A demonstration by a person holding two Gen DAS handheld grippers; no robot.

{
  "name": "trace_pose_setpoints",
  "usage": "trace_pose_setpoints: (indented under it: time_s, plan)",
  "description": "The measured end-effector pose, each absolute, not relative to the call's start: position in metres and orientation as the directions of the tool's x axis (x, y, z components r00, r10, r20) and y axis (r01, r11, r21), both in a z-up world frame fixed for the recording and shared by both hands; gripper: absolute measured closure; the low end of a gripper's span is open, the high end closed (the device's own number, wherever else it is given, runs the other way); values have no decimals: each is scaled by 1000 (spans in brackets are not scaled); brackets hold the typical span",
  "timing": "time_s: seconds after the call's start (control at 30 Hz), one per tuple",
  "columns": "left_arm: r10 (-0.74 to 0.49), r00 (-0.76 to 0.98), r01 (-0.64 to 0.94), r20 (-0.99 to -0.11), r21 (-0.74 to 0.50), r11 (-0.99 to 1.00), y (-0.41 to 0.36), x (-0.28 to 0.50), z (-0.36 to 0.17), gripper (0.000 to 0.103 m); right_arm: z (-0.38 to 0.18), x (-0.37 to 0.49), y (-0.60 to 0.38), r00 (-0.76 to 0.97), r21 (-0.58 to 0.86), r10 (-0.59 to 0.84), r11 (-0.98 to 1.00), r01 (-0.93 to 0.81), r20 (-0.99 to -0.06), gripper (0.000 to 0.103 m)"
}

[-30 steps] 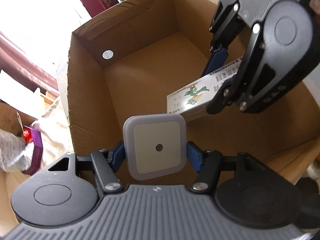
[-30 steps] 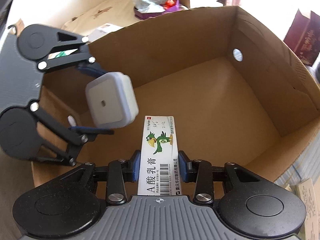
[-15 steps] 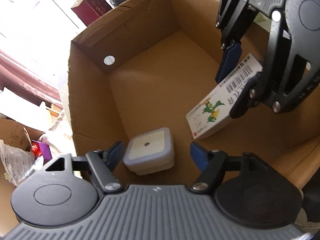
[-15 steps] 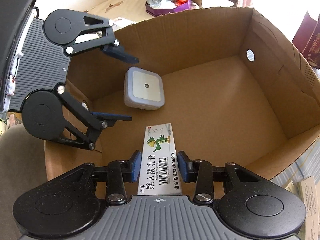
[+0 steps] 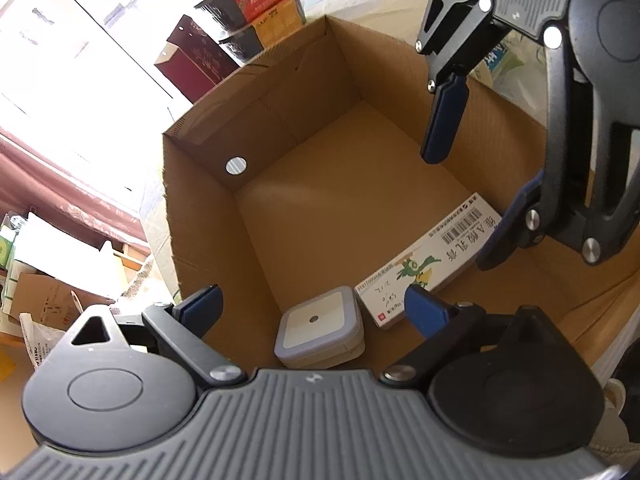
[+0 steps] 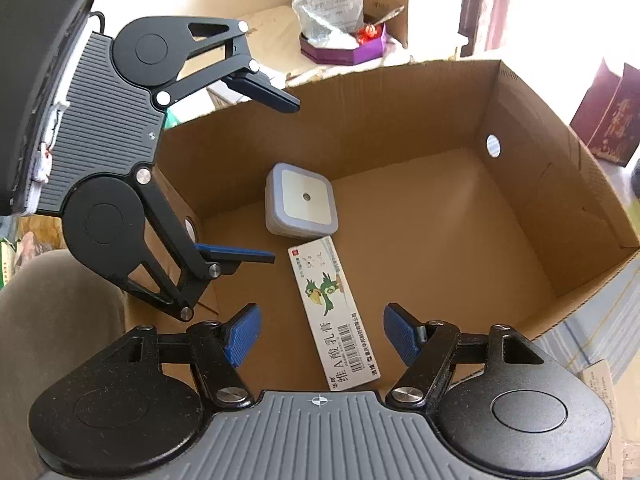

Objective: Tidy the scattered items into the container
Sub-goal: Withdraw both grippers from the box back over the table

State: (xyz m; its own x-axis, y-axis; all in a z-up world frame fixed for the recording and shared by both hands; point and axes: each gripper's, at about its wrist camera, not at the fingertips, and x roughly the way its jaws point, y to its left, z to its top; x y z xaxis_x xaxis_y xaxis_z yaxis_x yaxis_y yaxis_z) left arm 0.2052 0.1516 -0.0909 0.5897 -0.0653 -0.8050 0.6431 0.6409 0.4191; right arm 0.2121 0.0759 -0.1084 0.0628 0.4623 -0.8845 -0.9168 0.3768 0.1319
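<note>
A big brown cardboard box (image 5: 280, 92) is sitting open, and two things are lying flat on its floor. One is a small square night light (image 5: 320, 326), white in the middle with a pale grey edge and a tiny dark dot in its centre. The other is a long white medicine box (image 5: 430, 258) with a green cartoon bird, a barcode and black writing on top. The two are lying just beside each other, near one corner of the cardboard box.

The left gripper (image 5: 316, 306) is hanging over the night light with its blue fingers spread wide, holding nothing. The right gripper (image 6: 320, 334) is hanging over the medicine box, also wide open and holding nothing.

The left wrist view is showing dark red gift boxes (image 5: 196, 60) and a stack of food boxes (image 5: 256, 4) behind the cardboard box, by a bright window. The right wrist view is showing other things: a purple tray (image 6: 348, 50) with a crinkly plastic bag (image 6: 328, 4) on it. It is also showing the medicine box's whole length.
</note>
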Motion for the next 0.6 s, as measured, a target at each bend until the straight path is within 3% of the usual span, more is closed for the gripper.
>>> trace_pose_setpoints:
  time_s: [0.6]
  plan:
    - [-42,596,573,-802,387,722,132,180,-46,7,-60,173,22,209,82,554,454,-887,-806,29]
